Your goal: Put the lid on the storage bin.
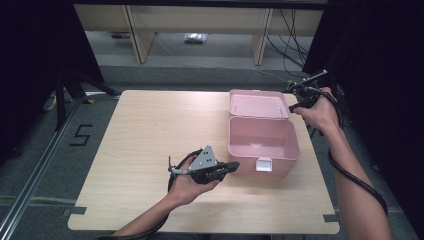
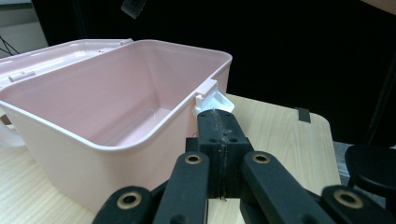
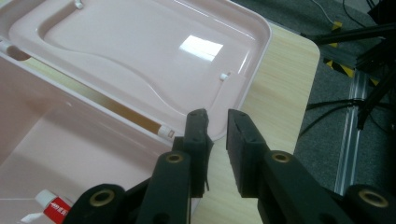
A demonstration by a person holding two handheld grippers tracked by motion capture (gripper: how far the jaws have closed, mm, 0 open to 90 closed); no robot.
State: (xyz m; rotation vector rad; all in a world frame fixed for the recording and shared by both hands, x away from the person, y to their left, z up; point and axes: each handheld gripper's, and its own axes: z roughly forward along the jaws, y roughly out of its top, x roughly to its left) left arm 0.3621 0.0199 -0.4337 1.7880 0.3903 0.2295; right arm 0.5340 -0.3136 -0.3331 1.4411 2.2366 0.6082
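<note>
An open pink box (image 1: 295, 146) stands on the right half of the table, its lid (image 1: 259, 103) folded flat behind it. A white latch (image 1: 264, 165) hangs on its front wall. My left gripper (image 1: 234, 165) lies level at the box's front left, shut with nothing in it. In the left gripper view its tips (image 2: 219, 116) sit just short of the latch (image 2: 215, 100). My right gripper (image 1: 291, 106) is at the lid's right edge near the hinge. Its jaws (image 3: 217, 121) stand apart over the lid's rim (image 3: 233, 93), empty. A red-and-white tube (image 3: 51, 205) lies inside the box.
The wooden table (image 1: 150, 130) has bare room on its left half. Beyond it are desk legs and cables on the grey floor (image 1: 200, 50). A metal rail (image 1: 30, 170) runs along the floor at the left. Dark curtains close both sides.
</note>
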